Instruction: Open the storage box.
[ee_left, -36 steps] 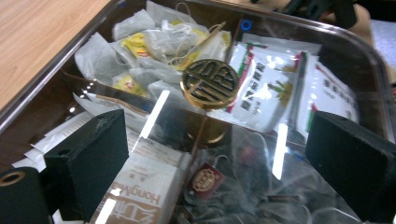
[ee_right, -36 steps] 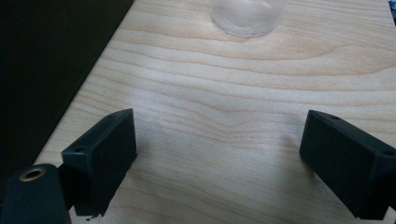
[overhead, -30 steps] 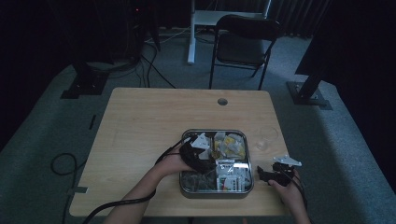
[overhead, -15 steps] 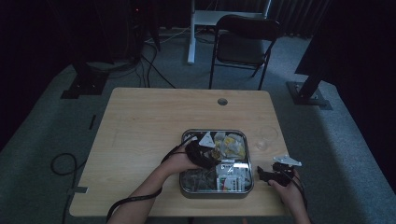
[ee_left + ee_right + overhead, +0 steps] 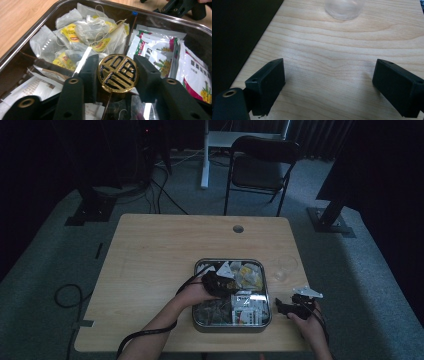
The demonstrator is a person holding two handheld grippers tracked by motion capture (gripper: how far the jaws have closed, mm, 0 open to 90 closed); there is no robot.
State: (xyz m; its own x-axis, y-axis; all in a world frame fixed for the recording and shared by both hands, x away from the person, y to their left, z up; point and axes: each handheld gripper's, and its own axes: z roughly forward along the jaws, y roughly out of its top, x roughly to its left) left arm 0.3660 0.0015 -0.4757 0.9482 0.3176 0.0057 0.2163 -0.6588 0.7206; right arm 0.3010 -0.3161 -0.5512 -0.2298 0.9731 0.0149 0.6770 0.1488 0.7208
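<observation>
Two grippers at work over a pale wooden table (image 5: 150,265), grain plain in the right gripper view. Largest item on it: a shallow metal tray (image 5: 265,292), rounded corners, glossy dark walls, split into compartments by thin dividers.

Far compartment: heap of tea bags (image 5: 82,32), gauzy paper, yellow tags, loose strings. Beside it: flat glossy sachets (image 5: 172,60), white with red and green print, stacked on edge.

Left gripper (image 5: 117,72) sits low inside the tray, jaws just closing; pads now clamp a gold disc (image 5: 117,73) from both sides. Disc is round, foil-bright, with raised dark relief, face turned to the camera and tilted near upright, so its flat axis runs straight between the pads. It lies directly ahead of this gripper, at the tray's middle, above the paper packets.

Right gripper (image 5: 295,306) rests on bare table just right of the tray, well apart from the disc, jaws wide and empty. Ahead of it stands a clear glass (image 5: 344,8), smooth and round.

Judgement: the left hand is nearer and owns the lift; straight up clears the dividers.
</observation>
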